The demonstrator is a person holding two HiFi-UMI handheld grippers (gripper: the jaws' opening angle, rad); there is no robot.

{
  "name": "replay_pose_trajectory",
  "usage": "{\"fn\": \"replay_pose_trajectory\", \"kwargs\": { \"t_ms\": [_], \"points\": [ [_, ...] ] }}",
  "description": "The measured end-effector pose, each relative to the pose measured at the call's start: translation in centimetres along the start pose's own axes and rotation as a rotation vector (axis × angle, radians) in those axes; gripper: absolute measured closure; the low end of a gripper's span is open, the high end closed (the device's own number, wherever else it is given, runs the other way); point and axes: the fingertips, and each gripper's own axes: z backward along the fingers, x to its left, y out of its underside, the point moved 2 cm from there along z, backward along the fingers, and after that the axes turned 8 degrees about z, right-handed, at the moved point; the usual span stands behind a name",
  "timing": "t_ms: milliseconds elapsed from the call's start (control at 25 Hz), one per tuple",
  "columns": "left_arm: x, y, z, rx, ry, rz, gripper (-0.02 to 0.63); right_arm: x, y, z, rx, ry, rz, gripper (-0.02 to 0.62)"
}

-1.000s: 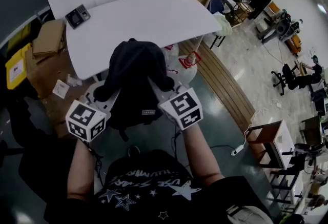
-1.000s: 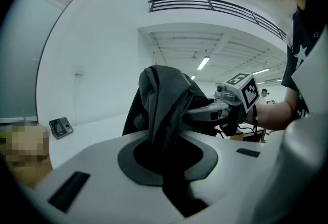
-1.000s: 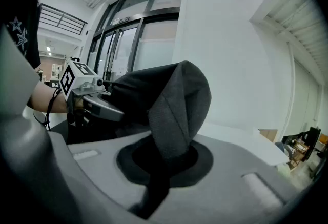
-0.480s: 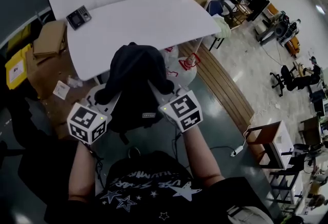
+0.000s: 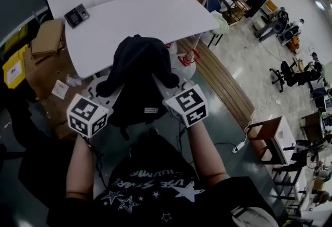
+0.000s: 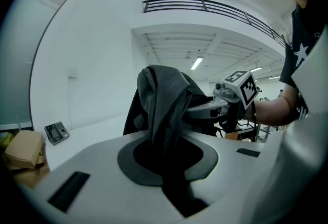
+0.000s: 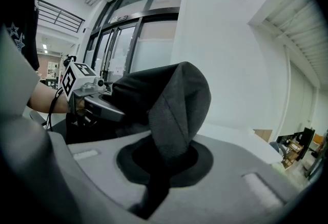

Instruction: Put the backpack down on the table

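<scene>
A black backpack (image 5: 137, 80) hangs in the air between my two grippers, just in front of the near edge of the white table (image 5: 140, 18). My left gripper (image 5: 115, 92) is shut on a strap of the backpack (image 6: 163, 110) at its left side. At the right side my right gripper (image 5: 161, 85) is shut on the other strap (image 7: 177, 110). The backpack's lower part hangs below the table's edge, over the floor. In each gripper view the strap fills the gap between the jaws.
A small dark device (image 5: 76, 14) lies at the table's far left corner. Cardboard boxes (image 5: 46, 39) stand on the floor at the left. A white bag with red print (image 5: 184, 65) sits under the table's right end. Chairs (image 5: 288, 72) stand far right.
The backpack and both grippers have hardly shifted; the view has moved slightly. Both grips are unchanged.
</scene>
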Motion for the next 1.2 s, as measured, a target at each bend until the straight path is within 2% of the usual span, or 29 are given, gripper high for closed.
{"fn": "replay_pose_trajectory", "kwargs": {
  "t_ms": [560,1200],
  "points": [
    [2.0,0.2,-2.4,0.022,-0.017,0.013,0.558,-2.3,1.3,-2.3,-0.007,-0.002,-0.012,0.581],
    [6.4,-3.6,-9.8,0.029,-0.067,-0.004,0.558,-11.2,1.6,-6.7,-0.043,-0.050,0.002,0.581]
  ]
}}
